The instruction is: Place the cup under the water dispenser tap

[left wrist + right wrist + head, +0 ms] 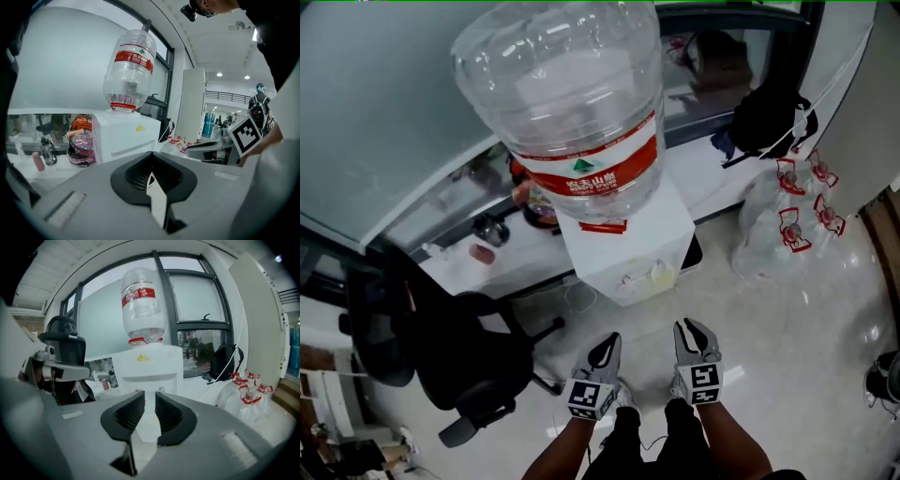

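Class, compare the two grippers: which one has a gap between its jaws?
The right gripper: its jaws stand slightly apart with nothing between them, while the left gripper has its jaws closed together.

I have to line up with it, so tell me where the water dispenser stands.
Head view, centre: the white water dispenser stands under the inverted water bottle, with the black office chair at its left and clear red-handled containers at its right.

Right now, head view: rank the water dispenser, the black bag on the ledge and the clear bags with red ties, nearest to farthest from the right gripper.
1. Water dispenser, straight ahead of the right gripper.
2. Clear bags, on the floor to its right.
3. Black bag, on the ledge behind them.
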{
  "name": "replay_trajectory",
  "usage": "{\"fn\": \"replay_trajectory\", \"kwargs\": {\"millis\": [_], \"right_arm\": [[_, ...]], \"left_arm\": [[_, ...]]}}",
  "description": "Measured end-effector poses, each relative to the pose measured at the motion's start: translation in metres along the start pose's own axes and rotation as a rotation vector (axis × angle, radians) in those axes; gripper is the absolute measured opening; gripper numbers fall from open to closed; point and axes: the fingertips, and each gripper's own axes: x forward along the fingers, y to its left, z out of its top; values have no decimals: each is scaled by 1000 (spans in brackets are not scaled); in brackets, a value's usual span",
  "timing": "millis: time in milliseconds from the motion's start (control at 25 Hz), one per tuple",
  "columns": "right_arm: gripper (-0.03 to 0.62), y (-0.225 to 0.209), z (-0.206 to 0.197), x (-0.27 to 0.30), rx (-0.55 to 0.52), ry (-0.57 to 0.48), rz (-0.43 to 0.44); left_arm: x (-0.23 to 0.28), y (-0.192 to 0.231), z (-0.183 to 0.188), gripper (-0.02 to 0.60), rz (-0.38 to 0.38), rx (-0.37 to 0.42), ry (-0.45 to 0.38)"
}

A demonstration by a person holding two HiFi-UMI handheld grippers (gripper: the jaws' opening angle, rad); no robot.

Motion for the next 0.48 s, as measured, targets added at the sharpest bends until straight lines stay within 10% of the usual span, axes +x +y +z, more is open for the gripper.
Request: {"fn": "replay_trajectory", "kwargs": {"millis": [280, 480], "right_arm": [[3, -3, 69, -53, 3, -101, 10], [2, 4, 99, -76, -67, -114, 19]], "left_arm": [[-26, -30, 45, 15, -64, -79, 19], [-37, -35, 77, 15, -91, 8, -2]]}}
